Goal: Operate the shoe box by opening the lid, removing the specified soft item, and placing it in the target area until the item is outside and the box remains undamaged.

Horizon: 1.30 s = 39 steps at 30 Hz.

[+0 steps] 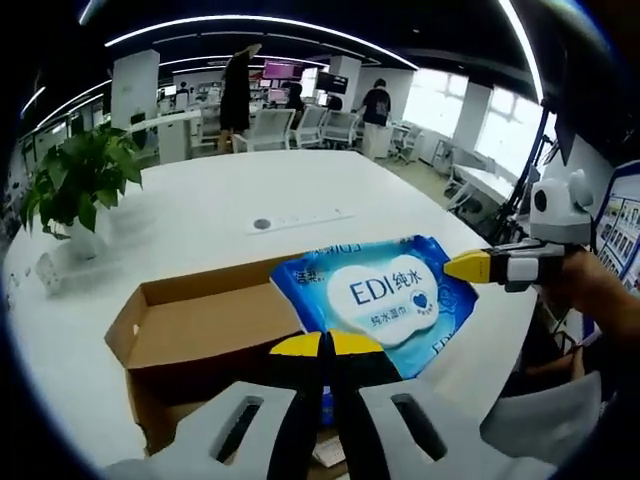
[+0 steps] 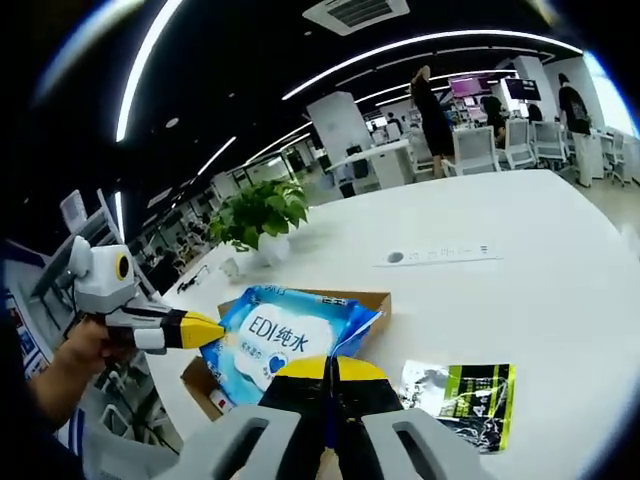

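Note:
A blue wipes pack [image 1: 385,295] with a white "EDI" label hangs over the open cardboard shoe box [image 1: 200,320], held by two opposite edges. My left gripper [image 1: 325,345] is shut on the pack's near edge, yellow tips together. My right gripper [image 1: 468,266] enters from the right and pinches the pack's far right corner. In the right gripper view the same pack [image 2: 280,335] lies above the box [image 2: 372,298]. There my right gripper [image 2: 330,368] is shut on its near edge, and the left gripper [image 2: 208,330] grips its left edge, with a hand behind it.
A black and green packet [image 2: 465,390] lies on the white table [image 2: 540,300] right of the box. A potted plant [image 1: 80,180] stands at the table's left edge. A flat socket strip [image 1: 300,218] sits mid-table. People and office chairs stand far behind.

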Each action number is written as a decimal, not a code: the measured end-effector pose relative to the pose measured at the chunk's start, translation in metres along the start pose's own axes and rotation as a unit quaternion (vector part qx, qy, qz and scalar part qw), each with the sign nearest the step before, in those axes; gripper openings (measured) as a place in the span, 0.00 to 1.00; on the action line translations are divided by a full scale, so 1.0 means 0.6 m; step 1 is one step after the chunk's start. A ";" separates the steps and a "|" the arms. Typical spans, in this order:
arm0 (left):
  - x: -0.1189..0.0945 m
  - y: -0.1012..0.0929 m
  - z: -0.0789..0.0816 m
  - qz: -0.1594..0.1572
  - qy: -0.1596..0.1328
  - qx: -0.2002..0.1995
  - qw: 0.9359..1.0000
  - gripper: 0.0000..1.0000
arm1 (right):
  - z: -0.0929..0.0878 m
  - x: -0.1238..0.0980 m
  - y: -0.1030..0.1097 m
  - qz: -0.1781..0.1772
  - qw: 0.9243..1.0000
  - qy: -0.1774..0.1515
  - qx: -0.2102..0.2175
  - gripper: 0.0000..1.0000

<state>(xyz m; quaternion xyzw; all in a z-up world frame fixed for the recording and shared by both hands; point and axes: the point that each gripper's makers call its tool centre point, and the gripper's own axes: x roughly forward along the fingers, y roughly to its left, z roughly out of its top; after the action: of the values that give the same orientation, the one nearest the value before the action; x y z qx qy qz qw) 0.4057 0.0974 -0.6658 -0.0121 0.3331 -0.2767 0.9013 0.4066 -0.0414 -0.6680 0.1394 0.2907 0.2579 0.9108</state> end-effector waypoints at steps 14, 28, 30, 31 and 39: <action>0.024 -0.045 0.017 -0.016 -0.008 -0.001 1.000 0.00 | 0.003 -0.027 -0.037 -0.015 1.000 -0.003 0.025 0.00; 0.060 -0.090 0.029 -0.035 -0.010 -0.005 0.999 0.00 | 0.013 -0.053 -0.088 -0.035 0.998 -0.007 0.044 0.00; 0.065 -0.096 0.032 -0.038 -0.011 -0.006 0.999 0.00 | 0.014 -0.055 -0.097 -0.037 0.998 -0.008 0.048 0.00; 0.067 -0.099 0.033 -0.040 -0.011 -0.008 0.999 0.00 | 0.015 -0.056 -0.102 -0.038 0.998 -0.009 0.052 0.00; 0.089 -0.118 0.039 -0.046 -0.010 -0.004 0.999 0.00 | 0.022 -0.062 -0.128 -0.047 0.997 -0.013 0.061 0.00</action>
<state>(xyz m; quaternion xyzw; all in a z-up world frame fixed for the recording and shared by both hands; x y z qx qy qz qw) 0.4188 0.0063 -0.6646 -0.0337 0.3247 -0.3165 0.8906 0.4184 -0.1272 -0.6715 0.1844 0.3002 0.1950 0.9153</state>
